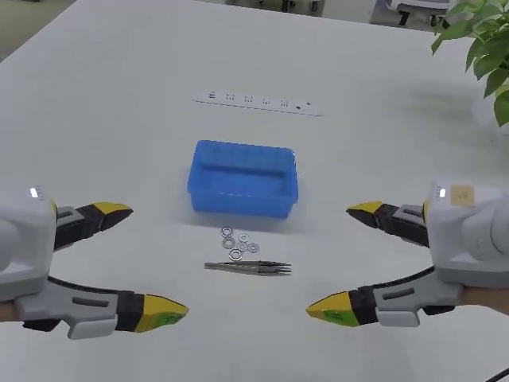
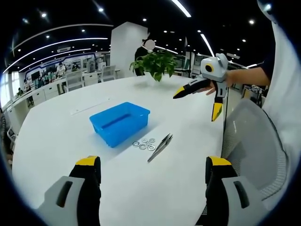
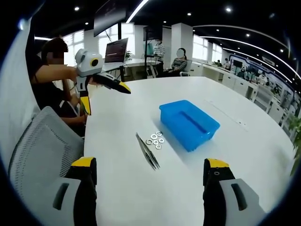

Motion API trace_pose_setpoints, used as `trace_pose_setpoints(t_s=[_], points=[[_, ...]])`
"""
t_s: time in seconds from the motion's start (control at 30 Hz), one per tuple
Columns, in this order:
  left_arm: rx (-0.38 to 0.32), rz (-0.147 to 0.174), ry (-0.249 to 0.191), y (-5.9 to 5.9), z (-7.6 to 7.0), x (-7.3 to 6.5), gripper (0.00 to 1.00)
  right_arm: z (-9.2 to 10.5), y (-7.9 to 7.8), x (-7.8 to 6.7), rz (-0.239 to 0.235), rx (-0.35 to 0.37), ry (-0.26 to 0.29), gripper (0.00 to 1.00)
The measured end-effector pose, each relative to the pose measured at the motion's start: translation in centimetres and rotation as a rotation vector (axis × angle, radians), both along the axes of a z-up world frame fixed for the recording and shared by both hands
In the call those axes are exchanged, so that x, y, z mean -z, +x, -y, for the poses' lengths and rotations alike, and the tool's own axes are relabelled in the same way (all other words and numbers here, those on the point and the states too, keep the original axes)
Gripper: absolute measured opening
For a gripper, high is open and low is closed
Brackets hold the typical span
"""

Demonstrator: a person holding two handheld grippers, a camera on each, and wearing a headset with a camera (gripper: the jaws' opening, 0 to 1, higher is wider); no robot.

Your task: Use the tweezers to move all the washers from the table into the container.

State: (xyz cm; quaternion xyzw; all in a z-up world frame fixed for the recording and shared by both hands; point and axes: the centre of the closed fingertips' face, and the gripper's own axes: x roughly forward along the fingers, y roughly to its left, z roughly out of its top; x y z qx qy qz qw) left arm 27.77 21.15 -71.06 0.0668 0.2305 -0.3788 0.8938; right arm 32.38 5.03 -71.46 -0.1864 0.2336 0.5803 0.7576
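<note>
Left claw (image 1: 155,259) and right claw (image 1: 330,259) hung wide open. We counted one tweezers (image 1: 248,267), one container (image 1: 238,200), about six washers (image 1: 235,255) on our counter (image 1: 382,151).

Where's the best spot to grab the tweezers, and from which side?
Probably mid-body of the tweezers, from above on the near side, jaws across the thin width. They lie flat on the table, and the washers sit just beyond, toward the container.

A broad white table (image 1: 382,135) stands in an open-plan office. A leafy green plant (image 2: 157,63) sits at its far edge, with a grey mesh chair (image 3: 40,141) beside the table. Long strip lights (image 3: 141,9) and small spotlights (image 2: 101,9) shine from a dark ceiling (image 2: 141,16). A white pillar (image 2: 123,47) rises behind.
</note>
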Motion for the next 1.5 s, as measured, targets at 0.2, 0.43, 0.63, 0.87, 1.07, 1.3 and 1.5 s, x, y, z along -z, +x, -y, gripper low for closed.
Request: trace_pose_setpoints(t_s=[0.2, 0.43, 0.63, 0.87, 1.07, 1.3, 1.5], points=[[-0.001, -0.009, -0.004, 0.1, 0.0, 0.4, 0.97, -0.3, 0.3, 0.1, -0.004, -0.003, -0.003, 0.95], [0.005, -0.012, -0.010, 0.4, 0.1, 0.8, 0.97, -0.6, 0.5, 0.2, -0.009, -0.004, -0.002, 0.95], [0.017, -0.016, -0.013, 0.7, 0.5, 0.9, 0.96, -0.5, 0.8, 0.3, -0.010, -0.005, -0.005, 0.94], [0.049, -0.005, -0.008, 1.0, 1.3, 1.1, 0.94, -0.5, 0.8, 0.8, -0.019, -0.015, -0.017, 0.88], [0.073, 0.003, -0.003, 1.1, 2.1, 1.5, 0.89, -1.0, 0.4, 1.7, -0.037, -0.034, -0.026, 0.85], [0.070, 0.026, -0.019, 2.1, 2.3, 1.6, 0.81, -2.1, 0.6, 2.7, -0.060, -0.044, -0.017, 0.80], [0.076, 0.009, -0.013, 2.9, 2.6, 2.6, 0.74, -3.7, 1.2, 3.3, -0.059, -0.054, -0.015, 0.73]])
